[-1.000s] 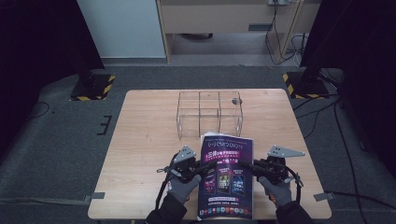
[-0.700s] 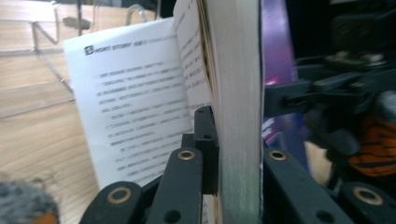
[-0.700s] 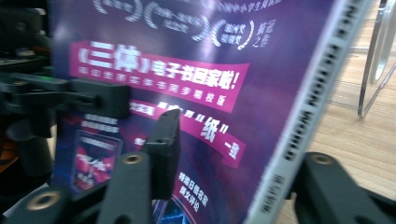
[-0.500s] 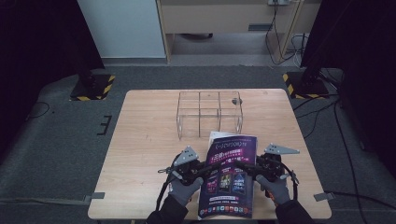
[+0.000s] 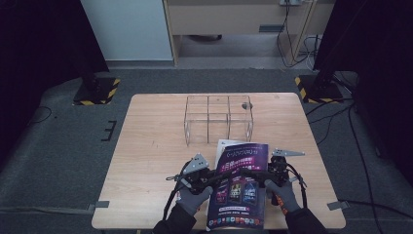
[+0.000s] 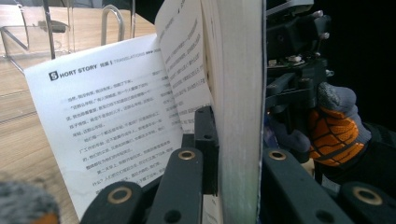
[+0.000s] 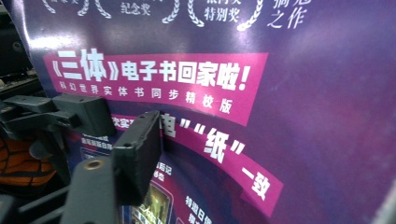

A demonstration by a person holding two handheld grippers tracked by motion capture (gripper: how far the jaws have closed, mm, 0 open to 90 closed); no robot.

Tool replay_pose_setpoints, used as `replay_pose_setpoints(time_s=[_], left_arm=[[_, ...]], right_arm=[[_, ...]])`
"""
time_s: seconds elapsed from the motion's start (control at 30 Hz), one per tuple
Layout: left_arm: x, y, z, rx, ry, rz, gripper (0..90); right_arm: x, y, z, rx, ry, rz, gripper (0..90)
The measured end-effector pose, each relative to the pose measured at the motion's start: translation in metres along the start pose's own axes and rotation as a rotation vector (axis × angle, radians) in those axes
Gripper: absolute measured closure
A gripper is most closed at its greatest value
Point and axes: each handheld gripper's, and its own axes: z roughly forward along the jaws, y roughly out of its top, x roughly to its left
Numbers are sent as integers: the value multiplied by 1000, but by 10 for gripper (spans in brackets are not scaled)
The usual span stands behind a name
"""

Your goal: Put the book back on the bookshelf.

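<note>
two grippers (image 5: 200,176) (image 5: 272,171) clamped on left and right edges of magazine (image 5: 238,187), near table edge; light, floppy, glossy, likely slippery; best gripped by thick spine.

Purple magazine (image 5: 238,187) with a magenta banner; orange-and-grey gloves (image 6: 334,128).

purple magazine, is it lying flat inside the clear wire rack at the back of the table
No, the purple magazine is held between the left gripper and right gripper, in front of the clear wire rack.
</note>
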Motion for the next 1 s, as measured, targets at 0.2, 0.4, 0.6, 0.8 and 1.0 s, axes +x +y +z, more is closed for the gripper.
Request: replay_pose_setpoints(time_s=[0.2,0.4,0.6,0.8,1.0], left_arm=[[2,-1,0,-3,4,-14,821],[4,-2,0,1,24,-23,812],[3,-1,1,7,35,-17,798],[5,-1,1,9,43,-22,770],[5,-1,0,3,52,-22,735]], right_arm=[[10,2,-4,-12,-6,-18,539],[24,5,-8,10,-52,-91,643],[34,8,-13,29,-95,-139,697],[40,10,-14,35,-98,-156,769],[43,12,-16,37,-91,-154,807]])
